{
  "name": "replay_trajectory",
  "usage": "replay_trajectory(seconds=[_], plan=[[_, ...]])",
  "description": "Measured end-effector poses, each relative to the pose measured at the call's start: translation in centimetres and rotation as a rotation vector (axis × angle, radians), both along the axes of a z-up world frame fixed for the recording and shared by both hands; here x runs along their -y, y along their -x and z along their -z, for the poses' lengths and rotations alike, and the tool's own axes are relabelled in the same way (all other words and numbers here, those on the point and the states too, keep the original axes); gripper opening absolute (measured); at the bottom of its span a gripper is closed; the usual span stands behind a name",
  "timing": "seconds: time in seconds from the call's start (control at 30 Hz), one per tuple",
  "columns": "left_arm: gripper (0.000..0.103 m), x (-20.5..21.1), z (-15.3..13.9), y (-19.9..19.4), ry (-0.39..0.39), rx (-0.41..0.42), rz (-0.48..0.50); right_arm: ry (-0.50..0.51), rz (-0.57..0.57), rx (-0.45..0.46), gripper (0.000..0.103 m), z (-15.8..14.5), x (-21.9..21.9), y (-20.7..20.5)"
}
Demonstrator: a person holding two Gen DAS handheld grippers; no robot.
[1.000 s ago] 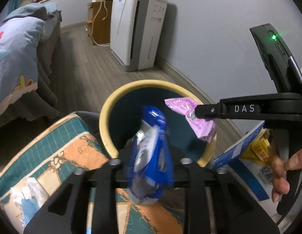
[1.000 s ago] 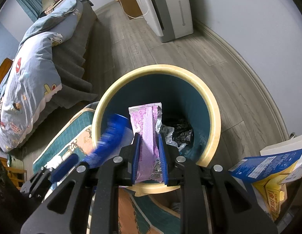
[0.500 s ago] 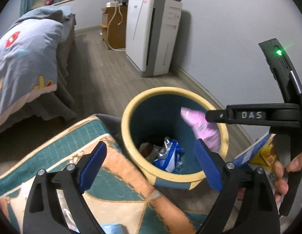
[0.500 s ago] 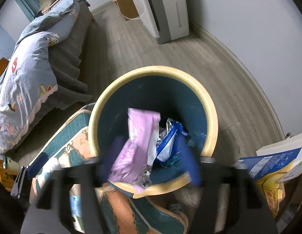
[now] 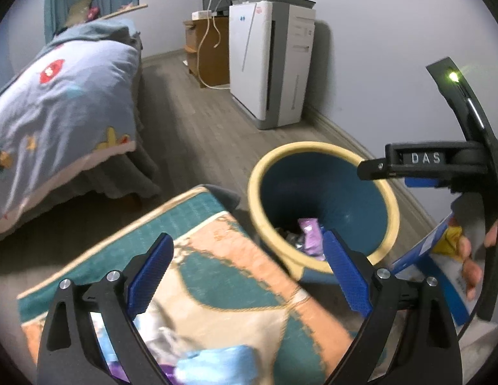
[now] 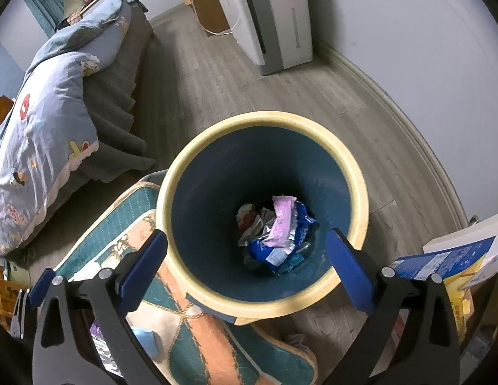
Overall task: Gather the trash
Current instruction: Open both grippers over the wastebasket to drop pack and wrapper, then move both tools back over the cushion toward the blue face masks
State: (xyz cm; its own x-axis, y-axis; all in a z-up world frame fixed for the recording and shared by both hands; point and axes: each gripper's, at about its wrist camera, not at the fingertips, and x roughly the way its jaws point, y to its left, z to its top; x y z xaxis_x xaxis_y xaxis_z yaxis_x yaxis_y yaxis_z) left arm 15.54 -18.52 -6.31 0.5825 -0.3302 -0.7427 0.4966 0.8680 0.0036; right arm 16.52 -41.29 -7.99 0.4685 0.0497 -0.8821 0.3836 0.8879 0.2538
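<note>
A round bin with a cream rim [image 6: 265, 117] and a dark teal inside stands on the floor. At its bottom lie a pink wrapper [image 6: 282, 221] and a blue wrapper [image 6: 274, 250] among other scraps. My right gripper [image 6: 247, 236] hangs over the bin's mouth, its jaws opening wide with nothing between them. My left gripper [image 5: 248, 239] is open and empty, off to the left of the bin [image 5: 313, 146] above a patterned mat [image 5: 216, 256]. The pink wrapper [image 5: 310, 235] shows inside the bin there too. More trash lies on the mat: a pale blue piece [image 5: 216, 365] and a purple packet [image 6: 101, 343].
A bed with a blue quilt [image 5: 56, 112] fills the left. A white air purifier [image 5: 268, 64] and a wooden cabinet [image 5: 207, 48] stand against the far wall. A blue box with yellow packets [image 6: 448, 263] sits right of the bin. A person's hand [image 5: 470, 263] holds the right gripper.
Both grippers opened and let go. The blue wrapper dropped from the left one and the pink wrapper from the right one into the bin. The left gripper pulled back and to the left.
</note>
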Motion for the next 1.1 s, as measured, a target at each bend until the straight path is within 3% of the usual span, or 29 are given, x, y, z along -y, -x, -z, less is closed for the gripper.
replay_trajectory(seconds=[0.2, 0.37, 0.63, 0.9, 1.1], plan=[[0.094, -3.5, -0.6, 1.1, -0.071, 0.036, -0.032, 0.014, -0.037, -0.001, 0.097, -0.6, -2.1, 0.2], [0.094, -7.3, -1.4, 2.2, -0.050, 0.027, -0.093, 0.034, -0.063, 0.007, 0.097, -1.3, -4.1, 1.1], [0.094, -12.6, -2.7, 5.3, -0.089, 0.059, -0.149, 0.056, -0.120, -0.002, 0.097, -1.7, -8.2, 2.6], [0.094, -18.2, -1.9, 8.3, -0.148, 0.037, -0.228, 0.018, -0.176, 0.006, 0.097, -2.3, -13.6, 4.1], [0.095, -22.6, -0.4, 9.9, -0.125, -0.023, -0.327, -0.003, -0.221, -0.019, 0.097, -1.7, -17.8, 4.6]])
